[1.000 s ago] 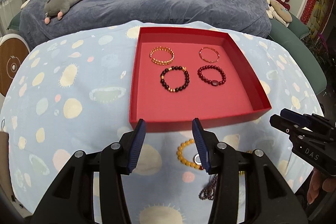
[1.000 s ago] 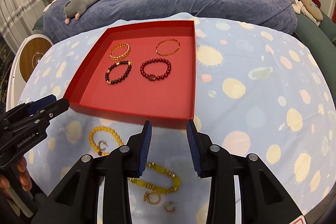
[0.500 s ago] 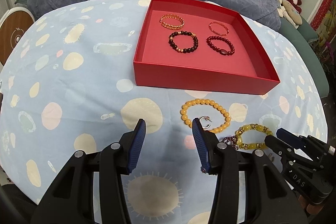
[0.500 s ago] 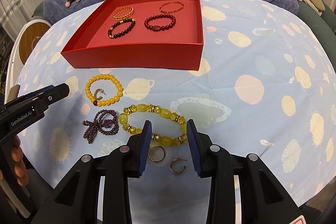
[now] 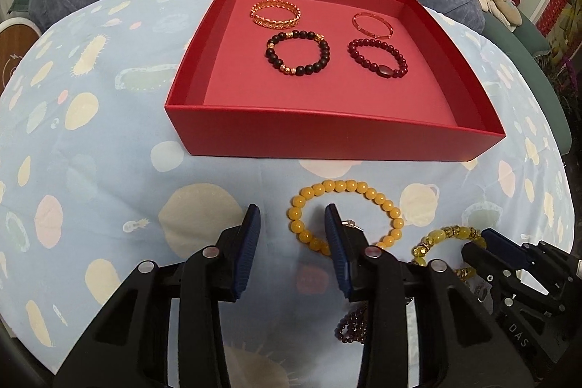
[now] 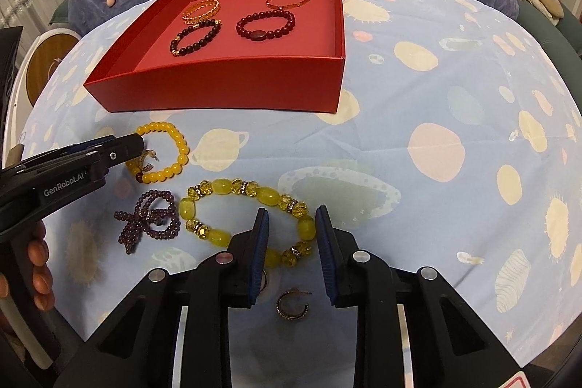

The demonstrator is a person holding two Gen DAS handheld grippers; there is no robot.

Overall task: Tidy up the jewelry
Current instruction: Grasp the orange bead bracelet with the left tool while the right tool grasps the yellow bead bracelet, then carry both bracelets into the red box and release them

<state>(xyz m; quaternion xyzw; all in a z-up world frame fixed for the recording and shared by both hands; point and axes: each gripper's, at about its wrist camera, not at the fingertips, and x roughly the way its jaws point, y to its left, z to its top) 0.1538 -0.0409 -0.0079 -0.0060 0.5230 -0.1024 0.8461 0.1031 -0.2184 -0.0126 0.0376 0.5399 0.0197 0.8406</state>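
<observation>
Blue-padded right gripper (image 6: 292, 235) gapes astride yellow bracelet (image 6: 247, 220).

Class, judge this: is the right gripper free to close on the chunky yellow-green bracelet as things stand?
Probably yes. The right gripper is open over the chunky yellow-green bracelet's near-right beads, with nothing between them.
</observation>
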